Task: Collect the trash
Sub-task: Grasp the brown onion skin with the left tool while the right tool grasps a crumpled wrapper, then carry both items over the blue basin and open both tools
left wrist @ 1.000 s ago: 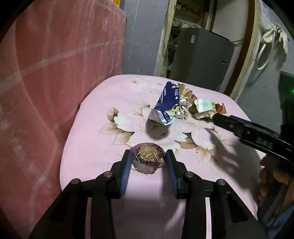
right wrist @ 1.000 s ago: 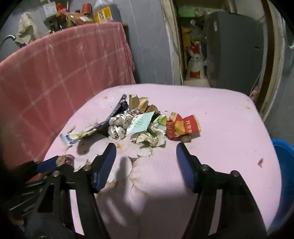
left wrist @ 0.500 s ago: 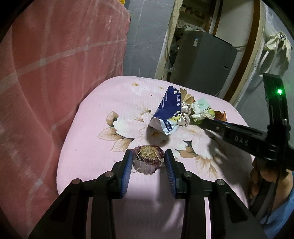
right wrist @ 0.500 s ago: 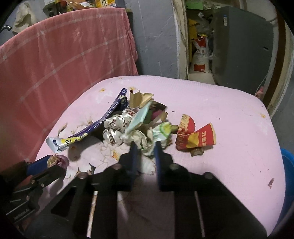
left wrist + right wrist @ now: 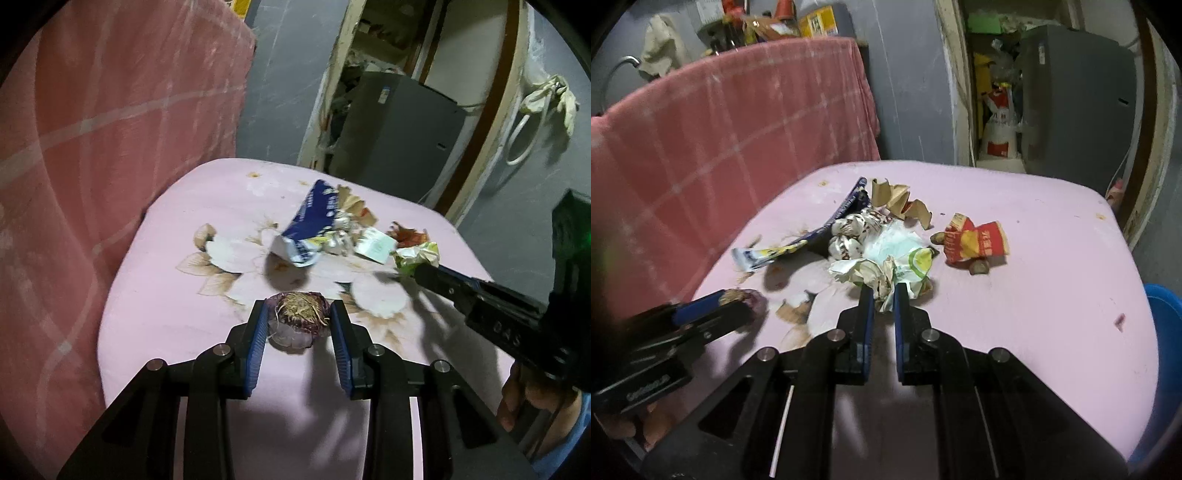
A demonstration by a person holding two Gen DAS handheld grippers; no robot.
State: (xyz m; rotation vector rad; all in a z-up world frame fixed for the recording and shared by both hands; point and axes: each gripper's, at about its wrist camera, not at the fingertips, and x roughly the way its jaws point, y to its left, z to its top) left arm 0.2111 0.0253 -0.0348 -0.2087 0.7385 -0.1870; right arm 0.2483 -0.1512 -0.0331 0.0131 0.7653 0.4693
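My left gripper [image 5: 298, 318] is shut on a purple onion end [image 5: 295, 334] with dry roots, low over the pink flowered table [image 5: 177, 317]. The right wrist view shows that onion end [image 5: 750, 298] at the left gripper's tip [image 5: 728, 297]. My right gripper [image 5: 884, 295] is shut on a crumpled white-and-green wrapper [image 5: 908, 266] at the near edge of the trash pile. The pile holds a blue packet [image 5: 846, 210], torn brown paper [image 5: 897, 199], patterned crumpled wrappers [image 5: 849, 236] and a red-and-yellow wrapper [image 5: 979, 240]. In the left wrist view the right gripper [image 5: 419, 269] carries the wrapper [image 5: 417, 254].
A pink checked cloth [image 5: 720, 147] hangs close behind the table on the left. A blue bin [image 5: 1163, 332] shows past the table's right edge. A grey cabinet [image 5: 1071, 92] stands in the doorway beyond. A small brown scrap [image 5: 979, 267] lies by the red wrapper.
The right gripper went from wide open to shut on the white-and-green wrapper and drew it slightly out of the pile. The left gripper kept its hold on the onion end.
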